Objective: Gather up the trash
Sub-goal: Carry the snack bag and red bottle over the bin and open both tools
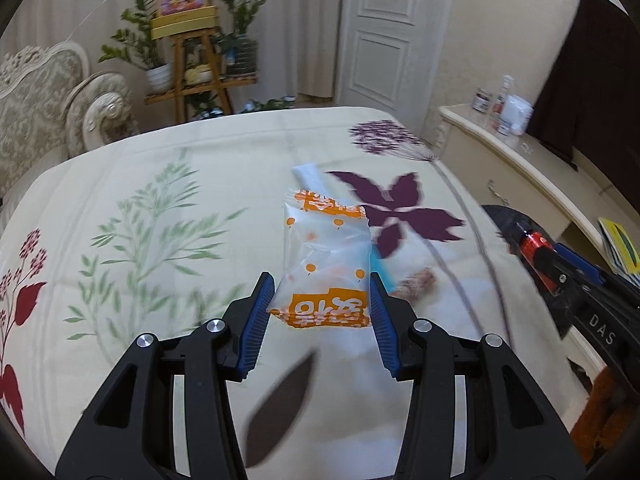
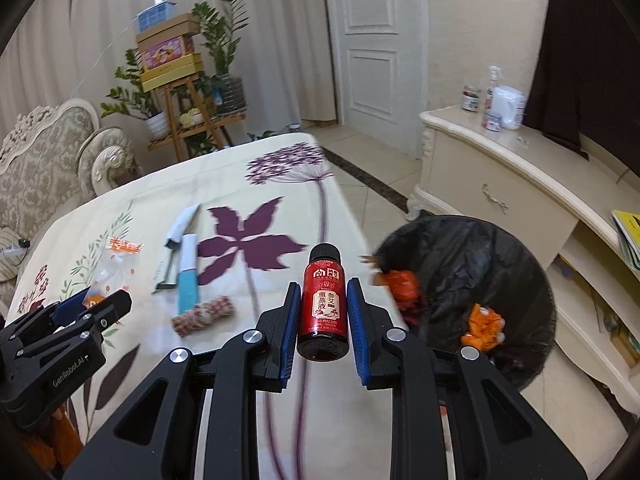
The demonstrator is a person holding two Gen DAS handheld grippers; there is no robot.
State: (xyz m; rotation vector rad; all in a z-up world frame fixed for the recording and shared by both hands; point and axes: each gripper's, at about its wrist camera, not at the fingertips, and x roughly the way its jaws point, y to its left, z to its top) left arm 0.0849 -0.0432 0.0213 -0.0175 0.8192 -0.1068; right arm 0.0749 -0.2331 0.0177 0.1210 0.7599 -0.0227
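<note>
My left gripper (image 1: 322, 280) is shut on a clear plastic wrapper with orange print (image 1: 326, 256), held above the floral tablecloth (image 1: 160, 200). My right gripper (image 2: 323, 290) is shut on a small red bottle with a black cap (image 2: 323, 300), upright between the blue pads, near the table's right edge. A bin lined with a black bag (image 2: 480, 256) stands on the floor to the right, with orange wrappers (image 2: 482, 326) inside. In the left wrist view the right gripper (image 1: 532, 242) with the red bottle (image 1: 534, 246) shows at the right; in the right wrist view the left gripper (image 2: 90, 294) shows at the left.
On the cloth lie a knife in a sheath (image 2: 182, 226), a blue-handled knife (image 2: 188, 270) and a rolled checked cloth (image 2: 204, 314). A cream cabinet (image 2: 500, 184) with jars stands right of the bin. A sofa (image 2: 48, 160) and a plant stand (image 2: 188, 104) are behind the table.
</note>
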